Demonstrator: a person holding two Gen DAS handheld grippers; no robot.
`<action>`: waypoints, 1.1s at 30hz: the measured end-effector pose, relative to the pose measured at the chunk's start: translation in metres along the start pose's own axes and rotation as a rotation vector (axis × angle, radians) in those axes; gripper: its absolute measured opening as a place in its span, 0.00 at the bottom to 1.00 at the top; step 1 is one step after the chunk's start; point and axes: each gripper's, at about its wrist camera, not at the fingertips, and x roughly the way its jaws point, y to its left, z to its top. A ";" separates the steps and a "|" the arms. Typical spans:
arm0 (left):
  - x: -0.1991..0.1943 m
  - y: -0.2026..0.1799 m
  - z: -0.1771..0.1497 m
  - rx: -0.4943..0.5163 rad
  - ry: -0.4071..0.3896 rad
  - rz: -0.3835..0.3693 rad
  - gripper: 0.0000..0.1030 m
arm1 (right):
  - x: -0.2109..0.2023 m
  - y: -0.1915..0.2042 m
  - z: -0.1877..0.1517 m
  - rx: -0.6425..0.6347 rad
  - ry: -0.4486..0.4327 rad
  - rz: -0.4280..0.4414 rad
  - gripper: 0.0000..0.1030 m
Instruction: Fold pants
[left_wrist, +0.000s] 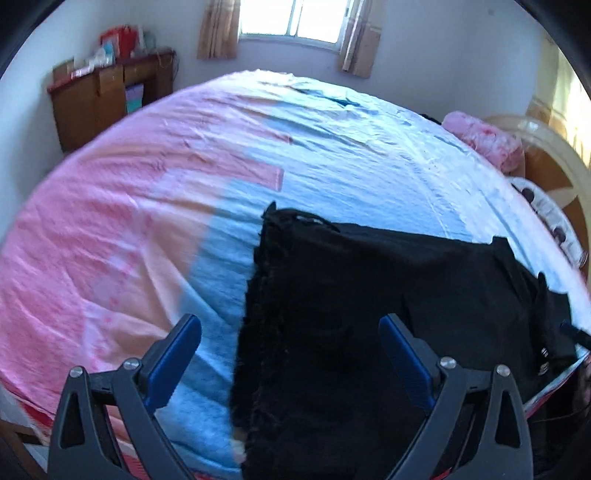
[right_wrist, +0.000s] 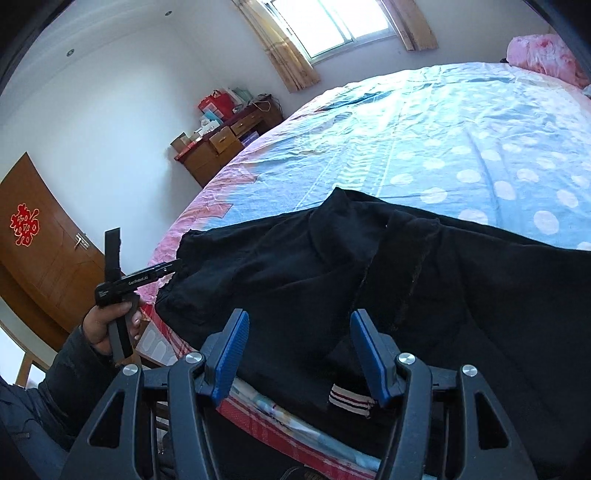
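Black pants (left_wrist: 369, 314) lie spread on a bed, on a sheet (left_wrist: 351, 155) that is pale blue on one side and pink on the other. They sit at the near edge of the mattress, partly folded into a rough rectangle, with a striped cuff or tag (right_wrist: 349, 400) hanging over the bed's edge in the right wrist view.

Left gripper (left_wrist: 290, 332) hovers just above the pants' left border, its blue-padded fingers (left_wrist: 181, 354) spread wide and holding nothing. Right gripper (right_wrist: 299, 332) hovers over the near part of the cloth, fingers also spread apart and empty. A hand (right_wrist: 107, 325) grips the left tool's handle.

Fabric looks soft, limp and light, with a fuzzy, frayed left border; it should drape and sag when lifted, not hold shape. Best hold is probably a pinch on a thick seam or a corner, one gripper at each end of an edge, so the layers lift evenly.
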 end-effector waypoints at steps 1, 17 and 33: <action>0.003 0.000 0.000 -0.003 0.003 -0.019 0.94 | 0.000 0.000 0.000 -0.001 0.000 -0.001 0.57; 0.001 -0.025 0.000 0.113 0.023 -0.076 0.26 | 0.011 -0.001 -0.003 0.019 -0.011 0.006 0.57; -0.092 -0.120 0.032 -0.018 -0.078 -0.645 0.11 | -0.043 -0.052 -0.011 0.171 -0.120 -0.138 0.57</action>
